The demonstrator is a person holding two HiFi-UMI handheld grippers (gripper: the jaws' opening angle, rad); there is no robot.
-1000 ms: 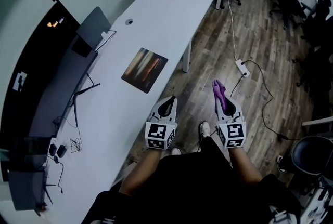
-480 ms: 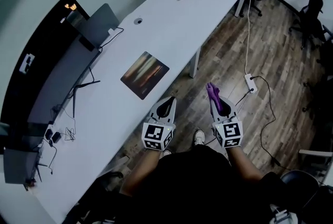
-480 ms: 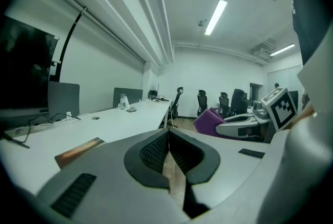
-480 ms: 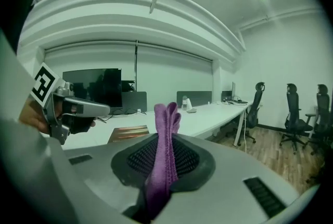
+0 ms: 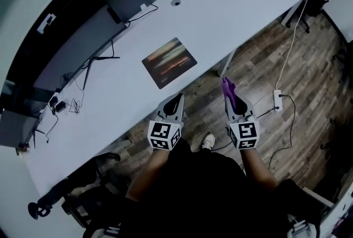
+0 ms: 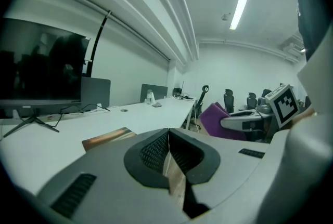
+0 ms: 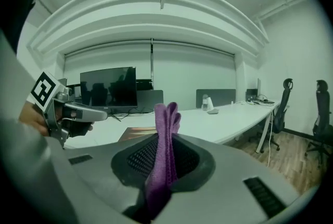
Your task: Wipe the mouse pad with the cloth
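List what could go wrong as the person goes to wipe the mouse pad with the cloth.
The mouse pad lies unheld on the smooth desk; with the left hand-held gripper shut and away, a wipe may slide it.
The cloth stands as a narrow fold in the right hand-held gripper, so hard jaw tips might rub the pad.
The power strip lies on the floor near the person's right side: a possible trip.

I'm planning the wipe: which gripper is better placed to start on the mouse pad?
Right. The right gripper is shut on the purple cloth; the left gripper is shut and empty, though nearer the mouse pad.
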